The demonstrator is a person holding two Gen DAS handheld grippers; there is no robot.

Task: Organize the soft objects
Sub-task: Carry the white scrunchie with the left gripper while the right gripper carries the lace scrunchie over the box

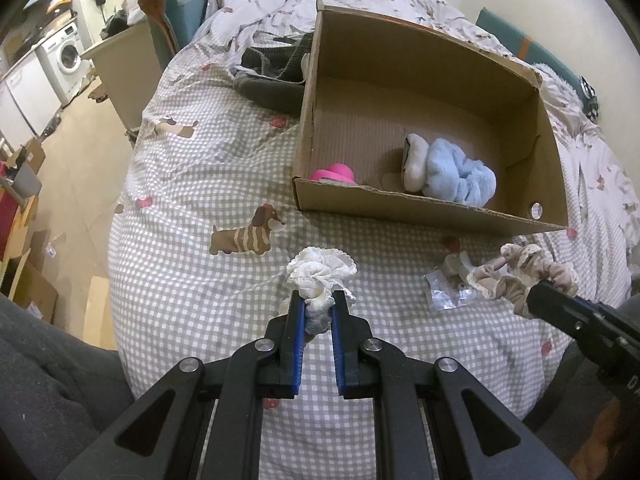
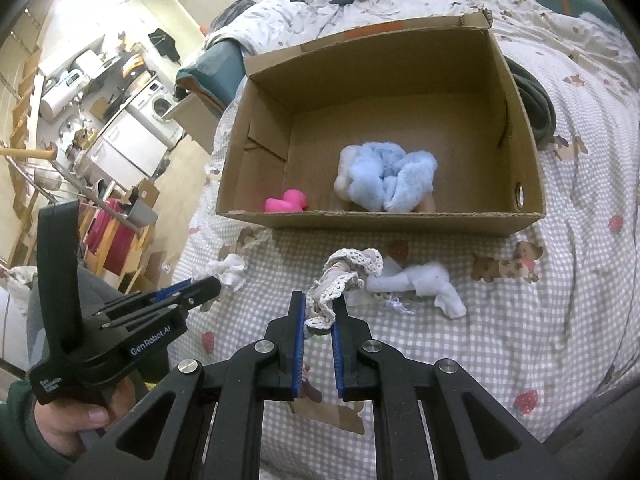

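Left wrist: pink toy (image 1: 333, 173) half-hidden behind box wall (image 1: 420, 204).

A checked bed cover (image 2: 500, 320) is carrying a cardboard box (image 2: 380, 222), white cloth (image 2: 432, 284) and dark garment (image 1: 272, 80)

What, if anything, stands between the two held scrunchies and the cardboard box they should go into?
Nothing visible blocks either path. The left gripper holds the white scrunchie and the right gripper the beige lace scrunchie; only bare checked bedspread lies before the cardboard box. Its near wall must be cleared.
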